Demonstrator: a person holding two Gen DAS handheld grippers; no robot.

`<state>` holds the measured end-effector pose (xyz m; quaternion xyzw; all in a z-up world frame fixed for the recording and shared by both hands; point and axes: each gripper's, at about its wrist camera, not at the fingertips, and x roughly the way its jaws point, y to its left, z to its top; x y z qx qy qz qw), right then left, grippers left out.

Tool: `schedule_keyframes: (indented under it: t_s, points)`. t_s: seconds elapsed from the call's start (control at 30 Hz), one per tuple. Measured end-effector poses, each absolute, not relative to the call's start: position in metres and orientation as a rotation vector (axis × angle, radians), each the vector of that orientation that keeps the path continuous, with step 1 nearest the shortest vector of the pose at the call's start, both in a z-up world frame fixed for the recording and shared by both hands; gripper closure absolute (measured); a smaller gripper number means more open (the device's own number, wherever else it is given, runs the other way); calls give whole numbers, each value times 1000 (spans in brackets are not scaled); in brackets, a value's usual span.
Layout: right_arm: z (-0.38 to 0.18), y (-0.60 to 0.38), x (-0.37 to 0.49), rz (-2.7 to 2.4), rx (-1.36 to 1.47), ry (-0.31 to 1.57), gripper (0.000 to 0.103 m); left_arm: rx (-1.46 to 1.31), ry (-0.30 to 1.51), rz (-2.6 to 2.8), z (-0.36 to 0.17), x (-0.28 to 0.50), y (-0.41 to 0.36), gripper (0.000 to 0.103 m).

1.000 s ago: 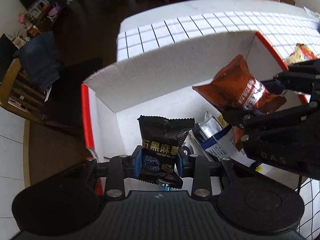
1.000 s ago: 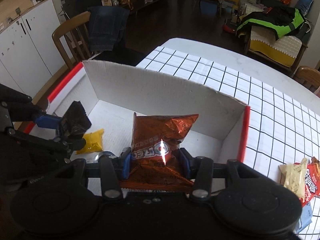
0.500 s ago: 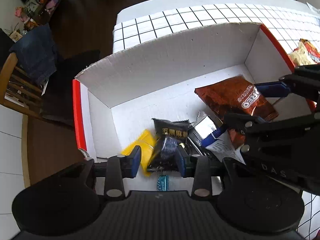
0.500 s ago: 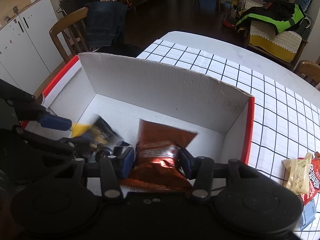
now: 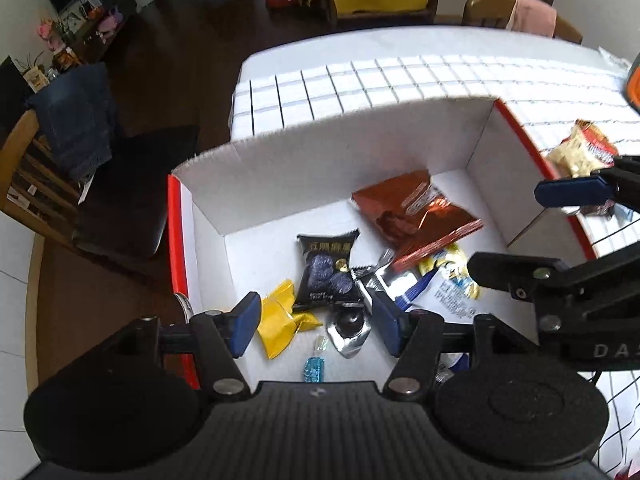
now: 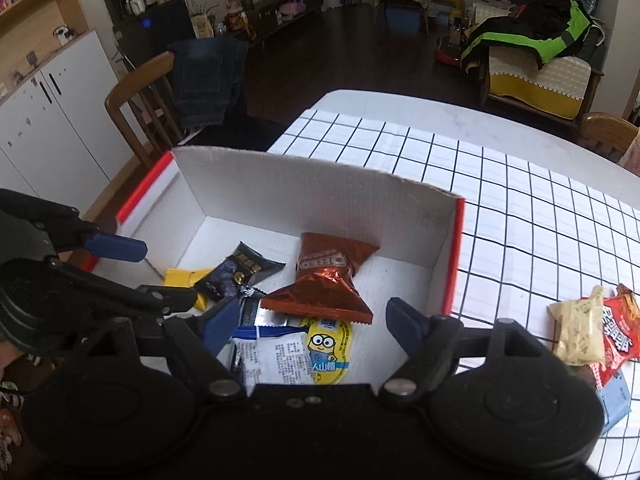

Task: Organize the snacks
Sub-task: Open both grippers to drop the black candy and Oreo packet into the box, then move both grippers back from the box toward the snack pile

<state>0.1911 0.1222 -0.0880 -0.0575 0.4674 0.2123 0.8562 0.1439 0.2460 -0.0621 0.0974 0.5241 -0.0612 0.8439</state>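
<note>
Both packets have left the fingers since a second ago: the black sesame packet [image 5: 328, 270] and the brown Oreo bag [image 5: 416, 216] now lie on the floor of the white box [image 5: 320, 168], and both grippers sit higher over it. The left gripper [image 5: 314, 322] has its fingers spread apart with nothing between them; the right gripper [image 6: 310, 326] likewise stands wide and bare.

Inside the box, counted: one black packet, one brown bag [image 6: 326, 280], one yellow wrapper [image 5: 282, 320], one silver foil pack [image 5: 348, 330], one small blue candy [image 5: 314, 368], one white-and-blue sachet [image 6: 276, 354] and one yellow minion pouch [image 6: 330, 352]. The brown bag overlaps the minion pouch.

Outside, on the checked surface [image 6: 520, 208] just right of the box, lie one pale noodle pack [image 6: 578, 330] and one red pack [image 6: 618, 332], touching. A wooden chair [image 6: 136, 108] draped with jeans stands beyond.
</note>
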Motion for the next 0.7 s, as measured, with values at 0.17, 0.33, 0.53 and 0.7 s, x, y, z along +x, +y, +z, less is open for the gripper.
schedule_keyframes:
  t_s: [0.17, 0.33, 0.53, 0.7]
  points:
    - [-68, 114, 177, 445, -91, 954, 18, 175, 1042, -162, -43, 134, 244, 37]
    - [-45, 100, 156, 461, -66, 906, 7, 161, 959, -199, -22, 119, 239, 30]
    - [-27, 83, 138, 440, -20, 872, 2, 156, 864, -231, -2, 101, 224, 29]
    - [-15, 59, 123, 410, 17, 840, 0, 162, 793, -273, 12, 88, 204, 21]
